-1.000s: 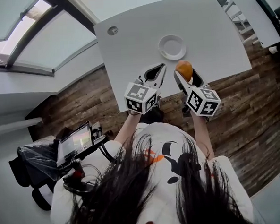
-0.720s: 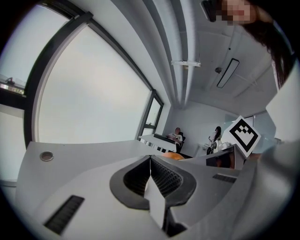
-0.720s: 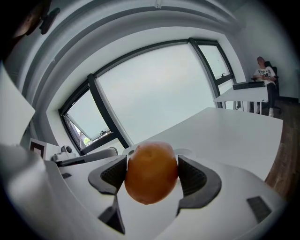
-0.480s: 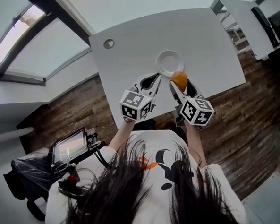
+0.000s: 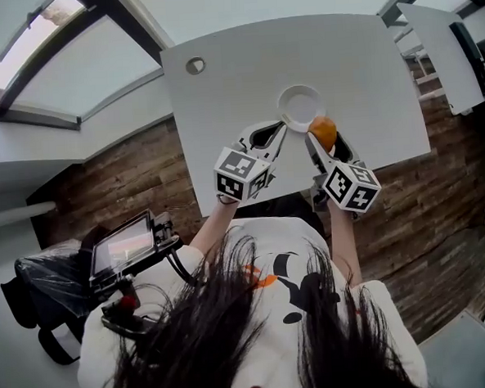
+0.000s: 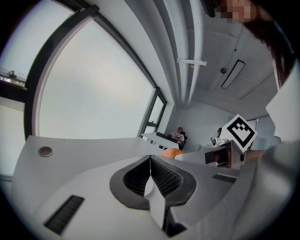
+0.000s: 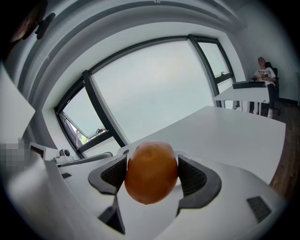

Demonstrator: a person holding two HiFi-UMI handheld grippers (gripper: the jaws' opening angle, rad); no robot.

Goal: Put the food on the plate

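Observation:
An orange fruit (image 5: 323, 132) is clamped between the jaws of my right gripper (image 5: 324, 134), held above the white table just right of the round white plate (image 5: 299, 105). Seen from the right gripper view, the orange (image 7: 151, 172) fills the gap between the two dark pads of the right gripper (image 7: 152, 174). My left gripper (image 5: 275, 134) hovers at the plate's near-left rim, its jaws closed together with nothing between them. From the left gripper view, its pads meet at the centre of the left gripper (image 6: 150, 174), and the orange (image 6: 172, 152) peeks over them.
The white table (image 5: 235, 75) has a round cable port (image 5: 194, 66) at its far left. Wooden floor lies beyond its near and right edges. A second desk (image 5: 441, 29) stands at the far right, and a cart with a monitor (image 5: 131, 245) sits behind me at left.
Both grippers drifted slightly right and forward; the orange now sits beside the plate's right rim. The head view shifted a little.

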